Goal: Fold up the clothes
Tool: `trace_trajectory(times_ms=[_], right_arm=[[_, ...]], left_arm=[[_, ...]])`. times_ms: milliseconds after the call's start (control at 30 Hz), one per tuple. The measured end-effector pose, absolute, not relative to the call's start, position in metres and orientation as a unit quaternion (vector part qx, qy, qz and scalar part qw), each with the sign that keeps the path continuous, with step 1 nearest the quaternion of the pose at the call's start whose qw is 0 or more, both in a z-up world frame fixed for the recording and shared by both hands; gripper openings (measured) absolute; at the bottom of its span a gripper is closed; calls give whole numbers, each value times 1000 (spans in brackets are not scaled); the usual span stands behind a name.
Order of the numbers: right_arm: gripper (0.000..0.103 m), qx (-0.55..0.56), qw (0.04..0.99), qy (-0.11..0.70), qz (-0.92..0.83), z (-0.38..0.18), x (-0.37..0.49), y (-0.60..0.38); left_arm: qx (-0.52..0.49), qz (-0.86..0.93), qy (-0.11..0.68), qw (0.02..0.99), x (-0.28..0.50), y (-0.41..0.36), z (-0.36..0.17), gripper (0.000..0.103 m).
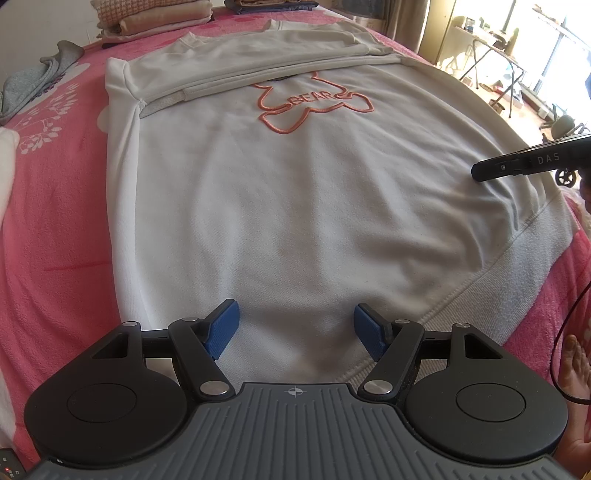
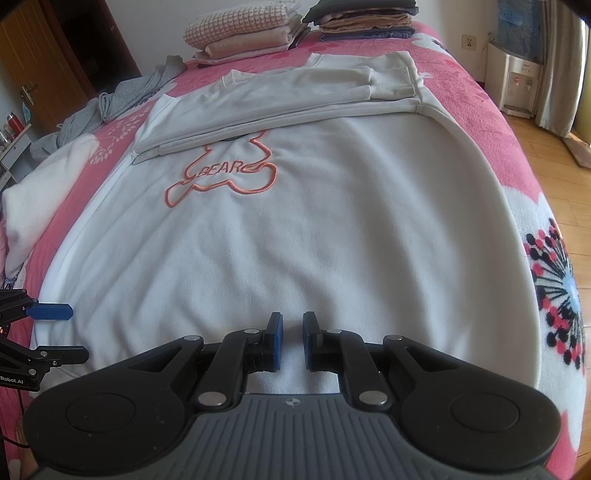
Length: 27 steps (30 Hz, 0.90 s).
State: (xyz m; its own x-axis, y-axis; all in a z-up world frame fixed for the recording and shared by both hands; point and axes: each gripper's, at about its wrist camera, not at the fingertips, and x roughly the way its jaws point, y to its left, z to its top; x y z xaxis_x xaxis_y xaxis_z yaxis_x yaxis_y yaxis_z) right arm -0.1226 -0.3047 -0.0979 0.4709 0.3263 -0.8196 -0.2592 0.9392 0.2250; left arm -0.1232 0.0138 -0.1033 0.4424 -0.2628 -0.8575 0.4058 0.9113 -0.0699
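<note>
A white sweatshirt lies flat on the bed, front up, with an orange "BEAR" outline on the chest. Both sleeves are folded across its upper part. My left gripper hovers open over the near-left part of the ribbed hem, nothing between its blue pads. My right gripper hangs over the hem further right. Its jaws stand nearly together with a narrow gap, and no cloth is pinched.
The bed has a pink flowered blanket. Two stacks of folded clothes sit at the far end. A crumpled grey garment and a white bundle lie left. A hand shows near right. Wood floor lies right.
</note>
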Motion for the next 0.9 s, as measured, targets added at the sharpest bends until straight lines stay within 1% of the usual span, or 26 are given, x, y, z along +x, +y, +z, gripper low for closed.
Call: trace_trajectory(times_ms=[600,900], right_arm=[[13,35,857,485,170,-98,-123,-303],[13,35,858,483,172,-97,-122,-302]], left_arm=[[73,-198,490,846,-124,14,-103,71],[63,-174,483,856,-110,20,-90,76]])
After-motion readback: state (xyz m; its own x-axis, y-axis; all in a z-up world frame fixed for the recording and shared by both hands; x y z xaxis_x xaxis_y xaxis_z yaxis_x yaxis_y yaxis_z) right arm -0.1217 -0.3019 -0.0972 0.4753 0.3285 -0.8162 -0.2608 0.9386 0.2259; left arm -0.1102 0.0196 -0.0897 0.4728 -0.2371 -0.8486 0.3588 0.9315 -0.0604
